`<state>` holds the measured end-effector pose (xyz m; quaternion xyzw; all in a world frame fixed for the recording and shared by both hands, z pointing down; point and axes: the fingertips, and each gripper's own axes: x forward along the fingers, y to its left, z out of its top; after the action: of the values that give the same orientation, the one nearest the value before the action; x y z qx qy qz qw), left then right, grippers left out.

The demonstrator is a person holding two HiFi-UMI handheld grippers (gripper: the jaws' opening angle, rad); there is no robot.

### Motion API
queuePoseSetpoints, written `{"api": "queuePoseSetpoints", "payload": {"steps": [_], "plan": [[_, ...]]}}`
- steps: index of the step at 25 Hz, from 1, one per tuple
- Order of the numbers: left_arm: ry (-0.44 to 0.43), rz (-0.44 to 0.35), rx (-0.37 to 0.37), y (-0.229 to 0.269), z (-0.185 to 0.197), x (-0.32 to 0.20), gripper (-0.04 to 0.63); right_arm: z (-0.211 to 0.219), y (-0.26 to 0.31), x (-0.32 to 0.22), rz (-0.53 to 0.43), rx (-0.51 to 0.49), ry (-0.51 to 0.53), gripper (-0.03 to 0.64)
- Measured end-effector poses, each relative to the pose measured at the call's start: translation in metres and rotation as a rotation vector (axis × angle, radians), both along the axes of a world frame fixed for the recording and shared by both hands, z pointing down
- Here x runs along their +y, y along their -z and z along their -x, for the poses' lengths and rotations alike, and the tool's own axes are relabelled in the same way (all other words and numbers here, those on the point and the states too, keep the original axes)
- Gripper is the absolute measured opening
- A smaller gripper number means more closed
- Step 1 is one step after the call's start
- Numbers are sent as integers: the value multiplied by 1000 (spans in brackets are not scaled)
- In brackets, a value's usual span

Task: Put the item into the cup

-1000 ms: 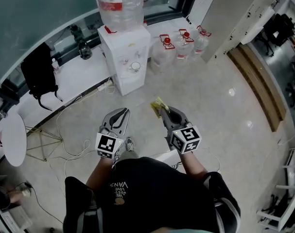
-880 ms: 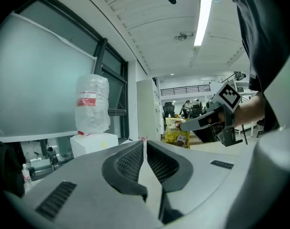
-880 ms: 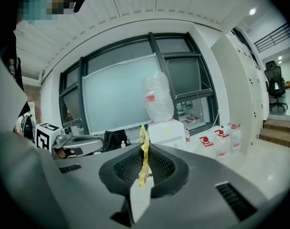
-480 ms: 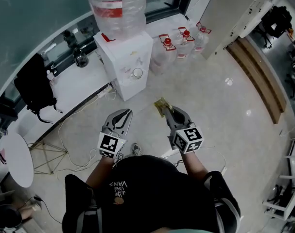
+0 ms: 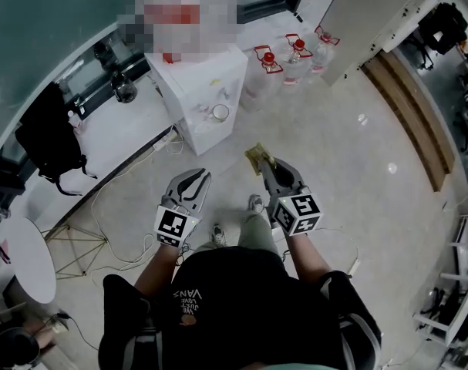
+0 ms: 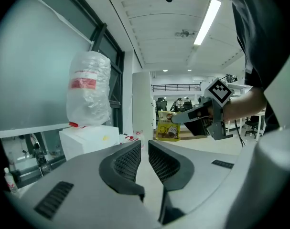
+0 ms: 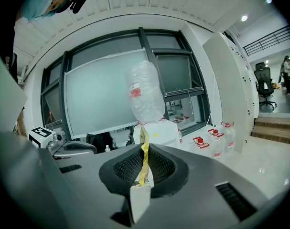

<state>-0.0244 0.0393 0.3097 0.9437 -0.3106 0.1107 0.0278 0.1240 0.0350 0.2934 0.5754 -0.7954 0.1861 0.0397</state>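
Room: a pale glossy floor (image 5: 357, 145); a dark-framed window wall stands behind the water dispenser (image 5: 207, 83), with capped jugs (image 5: 295, 52) just beside it.
Person: both forearms reach toward the dispenser, side by side and apart, pointing slightly downward.
Left hand-held gripper (image 5: 196, 176): clenched to a sliver of a gap, empty.
Right hand-held gripper (image 5: 264, 166): grasping the yellow snack packet (image 5: 257, 157), held over the floor short of the dispenser.
Views: only the left gripper view shows the packet's printed face; the right gripper view sees it edge-on.
Cup (image 5: 220, 112): on the dispenser's front ledge, well apart from the packet.

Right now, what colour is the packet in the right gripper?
Yellow packet with dark print; left gripper view shows it best.
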Motion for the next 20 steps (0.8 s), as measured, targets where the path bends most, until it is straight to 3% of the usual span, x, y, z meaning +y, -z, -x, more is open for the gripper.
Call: {"api": "queuePoseSetpoints", "payload": {"steps": [10, 20], "plan": [[102, 42, -10, -40, -21, -70, 127, -21, -27, -90, 21, 46, 96, 54], [167, 63, -60, -110, -50, -149, 155, -38, -79, -187, 48, 79, 200, 54]]}}
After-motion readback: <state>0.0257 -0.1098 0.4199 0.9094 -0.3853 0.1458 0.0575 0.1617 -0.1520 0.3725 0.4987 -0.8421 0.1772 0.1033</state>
